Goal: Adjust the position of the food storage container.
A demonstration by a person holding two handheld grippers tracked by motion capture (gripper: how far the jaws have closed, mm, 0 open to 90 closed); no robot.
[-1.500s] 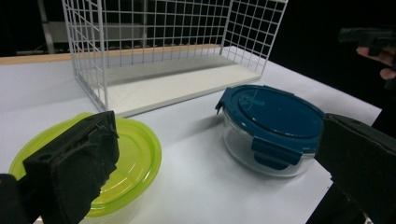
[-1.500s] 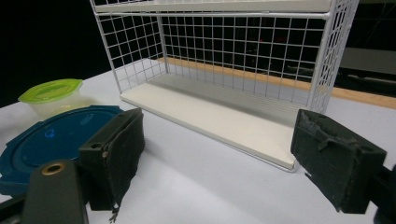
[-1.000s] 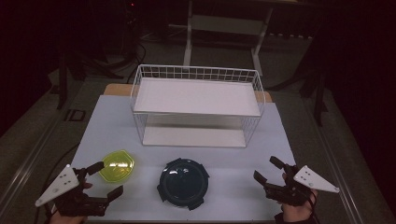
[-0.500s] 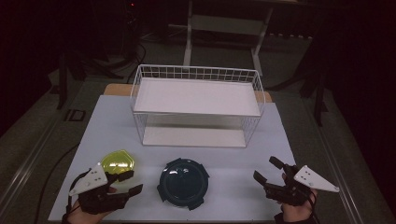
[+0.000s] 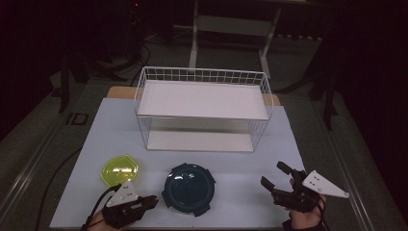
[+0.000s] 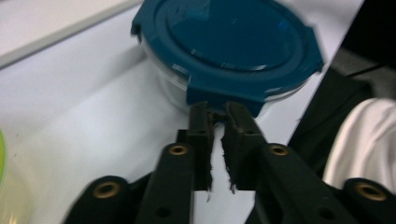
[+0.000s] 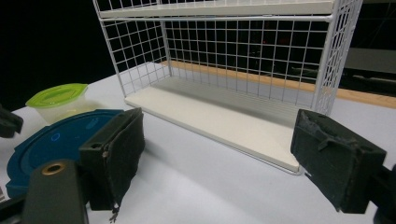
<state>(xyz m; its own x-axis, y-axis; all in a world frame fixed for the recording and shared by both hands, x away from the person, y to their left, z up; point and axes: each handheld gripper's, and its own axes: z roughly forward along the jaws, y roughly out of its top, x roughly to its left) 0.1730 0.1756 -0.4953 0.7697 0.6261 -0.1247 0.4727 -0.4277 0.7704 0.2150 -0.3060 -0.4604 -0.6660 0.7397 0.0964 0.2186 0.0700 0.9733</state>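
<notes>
Looking down from the high view, the white table (image 5: pixel 115 125) carries a white wire rack (image 5: pixel 202 108) at the far centre, with two containers near the person's edge. The blue-lidded container (image 5: pixel 187 188) sits at centre front; the yellow-green-lidded container (image 5: pixel 120 170) lies to its left, near but apart. The left gripper (image 5: pixel 150 200) is low at the front edge, tips pointing at the blue lid's left rim, jaws drawn nearly together. The right gripper (image 5: pixel 279 177) rests well apart from both containers at the front right, jaws spread

From the left gripper view, the left gripper (image 6: pixel 217 112) has its two black jaws almost closed, with a narrow slit between them. The tips sit at a lid tab of the blue-lidded container (image 6: pixel 229 42); whether they pinch that tab cannot be told. A sliver of the yellow-green-lidded container (image 6: pixel 3 186) shows at the left edge

From the right gripper view, the right gripper (image 7: pixel 219 154) holds its jaws wide apart with nothing between them. Beyond stand the wire rack (image 7: pixel 224 60), the blue-lidded container (image 7: pixel 51 140) at lower left and the yellow-green-lidded container (image 7: pixel 58 100) behind it
</notes>
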